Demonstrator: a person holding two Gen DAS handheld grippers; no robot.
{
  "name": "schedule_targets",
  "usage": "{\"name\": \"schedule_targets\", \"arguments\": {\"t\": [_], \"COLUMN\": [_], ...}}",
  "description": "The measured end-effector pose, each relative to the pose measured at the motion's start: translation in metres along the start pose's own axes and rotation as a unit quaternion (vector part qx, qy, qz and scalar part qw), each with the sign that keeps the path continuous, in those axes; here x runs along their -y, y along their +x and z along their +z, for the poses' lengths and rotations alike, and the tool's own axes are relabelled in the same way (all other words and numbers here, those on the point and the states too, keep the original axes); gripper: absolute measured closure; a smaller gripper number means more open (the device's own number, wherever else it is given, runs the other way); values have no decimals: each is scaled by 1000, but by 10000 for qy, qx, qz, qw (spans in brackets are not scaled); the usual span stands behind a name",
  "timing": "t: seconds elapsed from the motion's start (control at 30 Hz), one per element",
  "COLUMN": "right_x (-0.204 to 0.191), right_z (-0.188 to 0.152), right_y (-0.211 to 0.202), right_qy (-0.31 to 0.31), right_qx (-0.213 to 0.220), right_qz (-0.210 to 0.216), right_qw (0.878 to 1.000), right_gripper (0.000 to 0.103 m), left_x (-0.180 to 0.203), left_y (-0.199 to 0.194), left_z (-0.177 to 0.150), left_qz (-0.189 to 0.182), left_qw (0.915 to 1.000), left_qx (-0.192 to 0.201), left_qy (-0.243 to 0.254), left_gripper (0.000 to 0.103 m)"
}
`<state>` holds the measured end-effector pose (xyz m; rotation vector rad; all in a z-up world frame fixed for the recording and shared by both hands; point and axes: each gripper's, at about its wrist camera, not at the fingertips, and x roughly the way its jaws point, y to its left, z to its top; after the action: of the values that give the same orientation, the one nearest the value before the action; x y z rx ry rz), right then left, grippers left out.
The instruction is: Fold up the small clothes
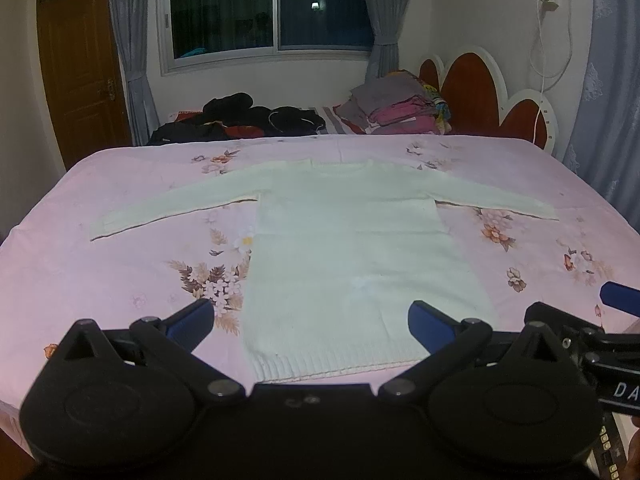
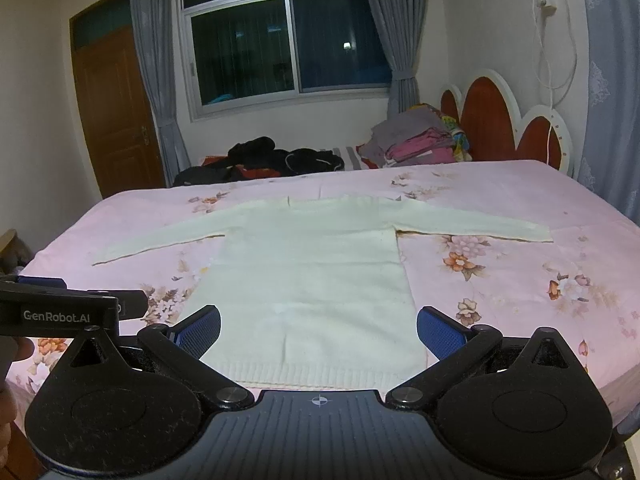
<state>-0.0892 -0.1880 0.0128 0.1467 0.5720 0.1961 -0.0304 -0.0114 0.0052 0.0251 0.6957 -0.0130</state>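
I saw the sweater [image 1: 352, 248] lying flat and unfolded on the bed [image 1: 120, 280]; every fold remained. The left gripper [image 1: 310, 322] and right gripper [image 2: 318, 330] stood wide, empty.

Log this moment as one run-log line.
sweater: flat on bed, sleeves spread, unfolded | left gripper: open, empty | right gripper: open, empty

Home bedroom. Big bed [image 1: 120, 184] w/ pink floral sheet, scalloped red-and-white headboard [image 1: 480, 92] at the wall, stacked folded clothes [image 1: 400, 112] + dark heap of garments [image 1: 248, 120] at far edge. Curtained window [image 1: 272, 8], dark outside; wooden door [image 1: 80, 72]; charger cable [image 1: 540, 60] plugged in.
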Motion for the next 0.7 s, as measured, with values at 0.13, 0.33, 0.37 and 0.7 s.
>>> {"name": "schedule_targets", "arguments": {"t": [0.13,0.33,0.37,0.7], "right_x": [0,1,2,3], "right_z": [-1,-1,-1,-1], "right_y": [1,3,3,4], "right_qy": [6,8,14,16], "right_qx": [-13,-31,-34,-40], "right_qz": [-1,-9,-11,-15], "right_qw": [10000,10000,10000,10000], "right_gripper": [0,0,0,0], "left_x": [0,-1,-1,-1], "left_y": [0,1,1,3], "left_z": [0,0,0,1], "left_qz": [-1,1,-2,-11], "left_qw": [10000,10000,10000,10000], "left_qx": [-5,-16,-19,-41], "left_qy": [-6,-2,-10,-18], "left_gripper": [0,0,0,0]}}
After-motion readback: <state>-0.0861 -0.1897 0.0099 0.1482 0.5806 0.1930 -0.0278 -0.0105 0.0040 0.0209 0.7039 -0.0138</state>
